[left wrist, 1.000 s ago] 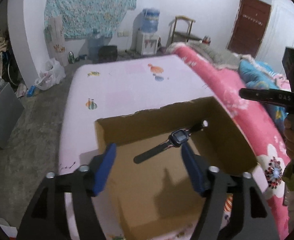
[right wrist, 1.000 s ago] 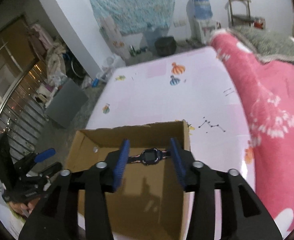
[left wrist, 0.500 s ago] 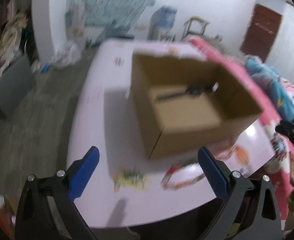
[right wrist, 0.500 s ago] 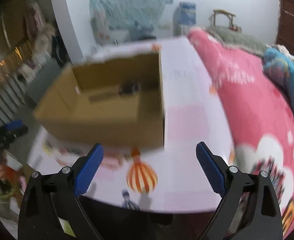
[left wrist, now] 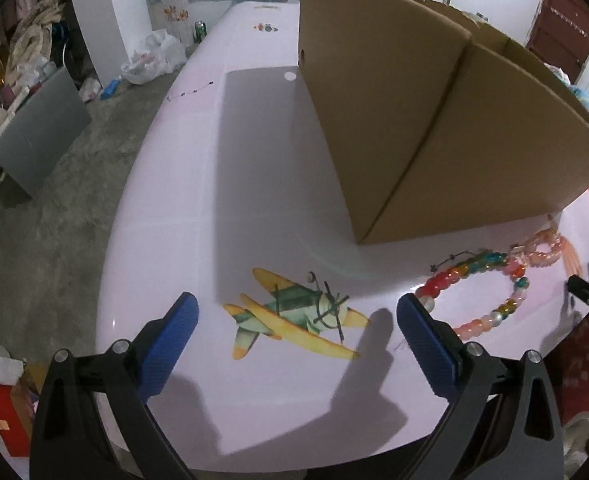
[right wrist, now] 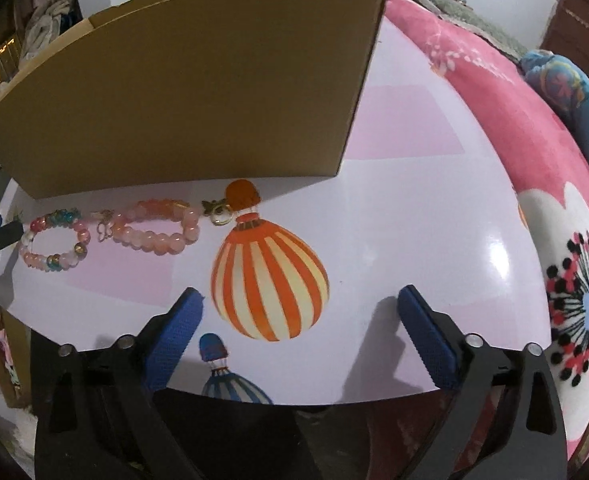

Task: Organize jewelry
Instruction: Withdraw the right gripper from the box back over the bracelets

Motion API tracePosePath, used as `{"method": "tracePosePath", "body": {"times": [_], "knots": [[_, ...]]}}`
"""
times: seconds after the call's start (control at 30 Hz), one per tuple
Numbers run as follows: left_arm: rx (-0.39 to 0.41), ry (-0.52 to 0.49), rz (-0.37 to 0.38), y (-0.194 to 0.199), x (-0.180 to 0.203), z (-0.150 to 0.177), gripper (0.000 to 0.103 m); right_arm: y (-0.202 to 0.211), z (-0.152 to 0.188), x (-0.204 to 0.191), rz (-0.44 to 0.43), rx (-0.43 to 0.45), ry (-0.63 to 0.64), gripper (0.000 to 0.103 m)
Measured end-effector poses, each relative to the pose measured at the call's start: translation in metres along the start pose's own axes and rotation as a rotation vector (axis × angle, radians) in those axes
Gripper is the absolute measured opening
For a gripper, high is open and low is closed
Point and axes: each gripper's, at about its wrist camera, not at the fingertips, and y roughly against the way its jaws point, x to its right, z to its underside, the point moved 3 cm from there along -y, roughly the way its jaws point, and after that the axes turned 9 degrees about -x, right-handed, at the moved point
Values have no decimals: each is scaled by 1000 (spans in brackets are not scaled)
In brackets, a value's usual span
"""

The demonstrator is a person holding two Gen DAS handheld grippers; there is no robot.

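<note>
Bracelets, two of them, lie on the pale pink table [right wrist: 414, 208] just in front of the one cardboard box [right wrist: 198, 92]. The multicoloured bracelet [right wrist: 52, 246] is a loop of red, pink, teal and clear beads; the peach bracelet [right wrist: 156, 226] is a loop of uniform pinkish-orange beads. They sit side by side, close enough that a small charm between them seems to touch both, though which one it belongs to cannot be told. A single small gold ring-shaped charm [right wrist: 219, 213] lies just beside the peach bracelet, next to the printed striped balloon.

In the left wrist view the multicoloured bracelet [left wrist: 482, 292] lies near the box corner [left wrist: 434, 128], with the peach one [left wrist: 544, 246] beyond it.

The left gripper [left wrist: 294, 320] has its jaws spread wide above the printed airplane, holding nothing; its right fingertip [left wrist: 418, 316] overlaps the bracelet's near edge in the view, and contact cannot be judged. The right gripper [right wrist: 300, 312] is equally wide apart and empty, over the balloon print near the table edge, apart from the jewelry.
</note>
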Motion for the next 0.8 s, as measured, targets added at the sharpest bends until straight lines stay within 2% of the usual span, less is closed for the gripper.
{"method": "tracePosePath", "body": {"times": [0.13, 0.3, 0.5, 0.8], "knots": [[10, -23, -39, -4, 5, 1, 98, -3, 2, 7, -17, 3, -11, 95], [8, -32, -42, -4, 4, 3, 98, -1, 4, 4, 9, 14, 9, 95], [-22, -32, -49, -7, 6, -1, 99, -2, 4, 5, -18, -16, -16, 95], [-39, -28, -43, -12, 3, -8, 99, 0, 10, 5, -21, 35, 4, 95]]}}
